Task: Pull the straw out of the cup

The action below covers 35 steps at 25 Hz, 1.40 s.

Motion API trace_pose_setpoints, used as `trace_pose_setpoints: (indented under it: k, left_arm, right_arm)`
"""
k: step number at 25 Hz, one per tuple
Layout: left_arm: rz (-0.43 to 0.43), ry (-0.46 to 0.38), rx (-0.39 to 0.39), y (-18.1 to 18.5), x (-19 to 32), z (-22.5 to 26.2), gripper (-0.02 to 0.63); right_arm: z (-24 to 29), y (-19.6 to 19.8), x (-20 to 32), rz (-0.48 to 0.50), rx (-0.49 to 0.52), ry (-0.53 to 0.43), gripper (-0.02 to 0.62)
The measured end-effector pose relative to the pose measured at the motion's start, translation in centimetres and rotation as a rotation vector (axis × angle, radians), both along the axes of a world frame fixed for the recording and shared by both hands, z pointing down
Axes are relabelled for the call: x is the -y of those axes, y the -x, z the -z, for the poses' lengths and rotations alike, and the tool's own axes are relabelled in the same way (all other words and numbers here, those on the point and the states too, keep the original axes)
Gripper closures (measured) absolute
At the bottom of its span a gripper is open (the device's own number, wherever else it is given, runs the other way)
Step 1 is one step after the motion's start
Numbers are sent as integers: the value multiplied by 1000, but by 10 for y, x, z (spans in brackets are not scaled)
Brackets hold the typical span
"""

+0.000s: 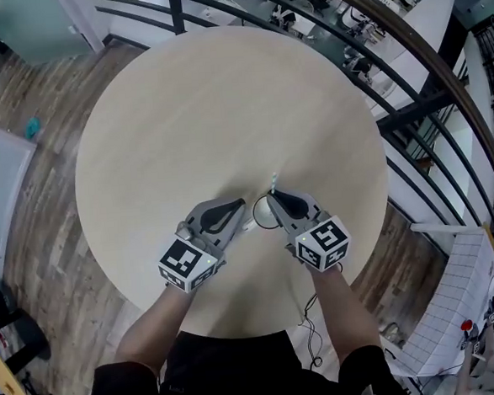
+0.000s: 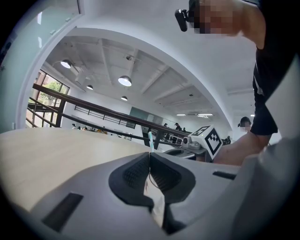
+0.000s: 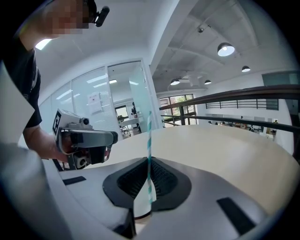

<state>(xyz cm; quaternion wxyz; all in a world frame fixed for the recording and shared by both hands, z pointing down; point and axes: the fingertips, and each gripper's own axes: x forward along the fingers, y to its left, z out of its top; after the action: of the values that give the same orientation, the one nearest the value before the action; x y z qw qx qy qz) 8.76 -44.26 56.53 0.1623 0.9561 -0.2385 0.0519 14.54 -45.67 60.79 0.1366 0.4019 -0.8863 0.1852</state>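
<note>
A white paper cup (image 1: 262, 214) stands on the round pale wooden table (image 1: 224, 110), near its front edge. A teal-and-white striped straw (image 3: 149, 140) rises upright out of the cup (image 3: 140, 206). My right gripper (image 3: 148, 161) is shut on the straw just above the cup's rim; in the head view the right gripper (image 1: 274, 196) reaches in from the cup's right, with the straw's tip (image 1: 274, 180) above it. From the left, my left gripper (image 1: 241, 208) is shut on the cup's white wall (image 2: 154, 199). The straw's top (image 2: 151, 140) shows just beyond the left gripper (image 2: 150, 157).
A dark metal railing (image 1: 406, 63) curves round the table's far and right sides. Wood flooring (image 1: 39, 241) lies to the left. A thin cable (image 1: 311, 331) hangs by the front edge. A white gridded board (image 1: 457, 304) stands at the lower right.
</note>
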Motion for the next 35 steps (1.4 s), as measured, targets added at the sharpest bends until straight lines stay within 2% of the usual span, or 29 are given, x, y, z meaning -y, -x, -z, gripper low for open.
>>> trace_pose_setpoints:
  k: [7, 14, 19, 22, 29, 35]
  left_arm:
    - [-4, 9, 1, 32, -18, 40, 598]
    - [-25, -32, -23, 46, -49, 89, 597]
    - [-61, -38, -26, 55, -88, 105, 598]
    - [-69, -31, -21, 48, -94, 108, 597]
    - [-23, -41, -15, 34, -120, 128, 598]
    - [16, -63, 0, 36, -155, 150, 597]
  right_arm:
    - [47, 14, -23, -26, 23, -1, 563]
    - [120, 14, -56, -111, 81, -72, 563]
    - [153, 25, -100, -135, 119, -104, 563]
    - [166, 22, -111, -130, 177, -116, 565]
    - [194, 10, -148, -98, 282, -134, 566]
    - [217, 9, -192, -43, 301, -151, 566]
